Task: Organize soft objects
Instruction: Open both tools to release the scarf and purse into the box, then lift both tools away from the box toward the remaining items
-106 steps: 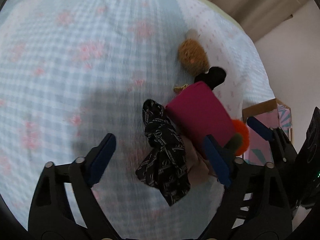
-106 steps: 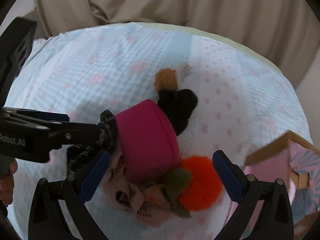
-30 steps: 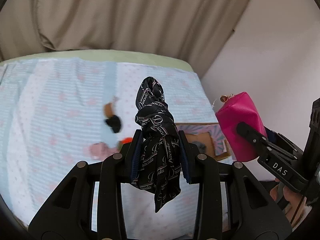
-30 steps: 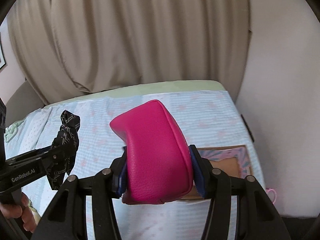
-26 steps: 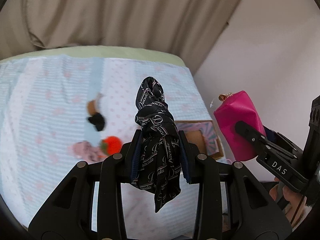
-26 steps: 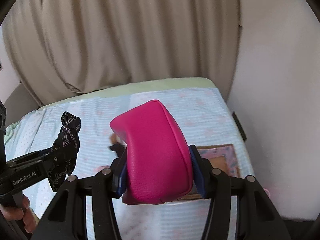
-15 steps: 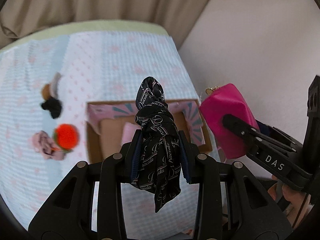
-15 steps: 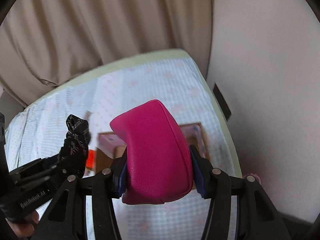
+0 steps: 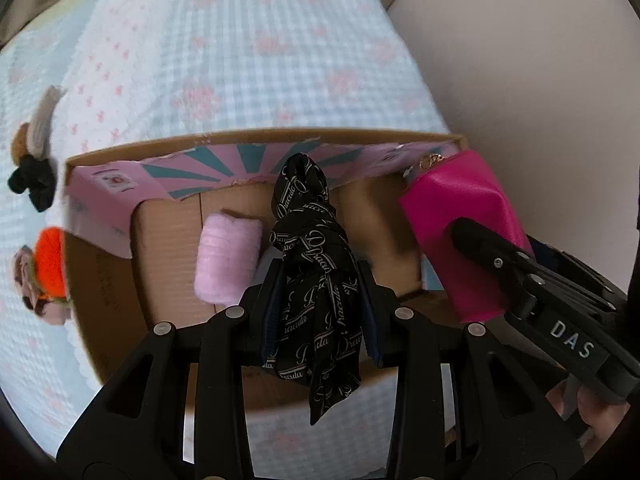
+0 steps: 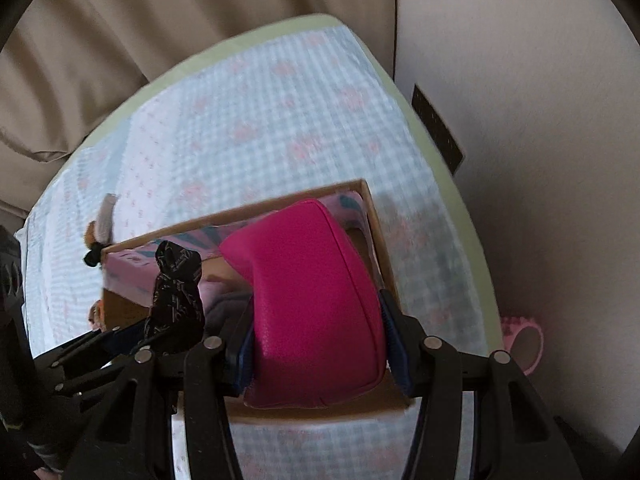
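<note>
My left gripper point(image 9: 320, 312) is shut on a black scarf with white lettering point(image 9: 312, 248), knotted and hanging just above an open cardboard box point(image 9: 100, 288) with pink and teal flaps. A rolled pale pink cloth point(image 9: 228, 264) lies on the box floor. My right gripper point(image 10: 320, 352) is shut on a magenta pouch point(image 10: 312, 300), held over the box's right side; the pouch point(image 9: 460, 232) also shows in the left wrist view. The scarf point(image 10: 176, 296) appears at the left of the right wrist view.
On the blue checked bedspread point(image 9: 240, 60) left of the box lie an orange pompom toy point(image 9: 50, 260), a black scrunchie point(image 9: 34, 184) and a brown plush point(image 9: 24, 140). A wall point(image 10: 540, 160) runs along the bed's right edge, curtains point(image 10: 160, 20) behind.
Both grippers have swung right and down from above the bed to over the cardboard box, tilting steeply downward. The scarf and the pouch stay gripped throughout.
</note>
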`<state>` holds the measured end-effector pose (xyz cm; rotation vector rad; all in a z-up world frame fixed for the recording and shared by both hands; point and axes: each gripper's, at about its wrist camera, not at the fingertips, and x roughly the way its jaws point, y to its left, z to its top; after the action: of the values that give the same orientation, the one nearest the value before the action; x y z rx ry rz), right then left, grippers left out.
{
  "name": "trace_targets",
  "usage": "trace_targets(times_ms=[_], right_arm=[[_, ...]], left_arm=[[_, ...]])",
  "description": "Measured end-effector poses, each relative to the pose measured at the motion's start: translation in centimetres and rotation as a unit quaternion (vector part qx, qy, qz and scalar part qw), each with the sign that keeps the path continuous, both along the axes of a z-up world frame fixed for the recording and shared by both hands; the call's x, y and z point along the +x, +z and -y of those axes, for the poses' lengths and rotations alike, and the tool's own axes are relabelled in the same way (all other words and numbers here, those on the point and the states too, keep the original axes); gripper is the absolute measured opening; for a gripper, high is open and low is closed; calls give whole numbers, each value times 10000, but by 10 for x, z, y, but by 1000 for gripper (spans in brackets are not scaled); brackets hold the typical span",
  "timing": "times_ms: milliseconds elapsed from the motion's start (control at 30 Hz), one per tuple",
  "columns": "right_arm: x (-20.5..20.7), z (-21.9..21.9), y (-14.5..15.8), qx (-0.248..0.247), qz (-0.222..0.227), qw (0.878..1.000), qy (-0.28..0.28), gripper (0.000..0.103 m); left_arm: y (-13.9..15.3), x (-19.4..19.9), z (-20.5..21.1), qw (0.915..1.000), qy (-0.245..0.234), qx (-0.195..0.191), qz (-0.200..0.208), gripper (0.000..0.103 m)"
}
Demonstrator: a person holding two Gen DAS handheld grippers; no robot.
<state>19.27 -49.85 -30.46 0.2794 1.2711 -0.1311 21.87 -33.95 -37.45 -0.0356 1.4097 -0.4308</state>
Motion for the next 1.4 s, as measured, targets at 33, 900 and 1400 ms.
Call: trace_targets(times_ms=[33,900,1400], right_arm=[[4,1,-9,35,-77,10000,-23,50],[4,4,-14,753,35,9971,-69,103],[-44,-30,106,81,791,9964,297,103]], left_arm=[[-4,3,1,10000,-45,70,-33,31],[33,1,-47,9976,194,563,341,102],[164,-63,-89,9884,193,217,1491,102]])
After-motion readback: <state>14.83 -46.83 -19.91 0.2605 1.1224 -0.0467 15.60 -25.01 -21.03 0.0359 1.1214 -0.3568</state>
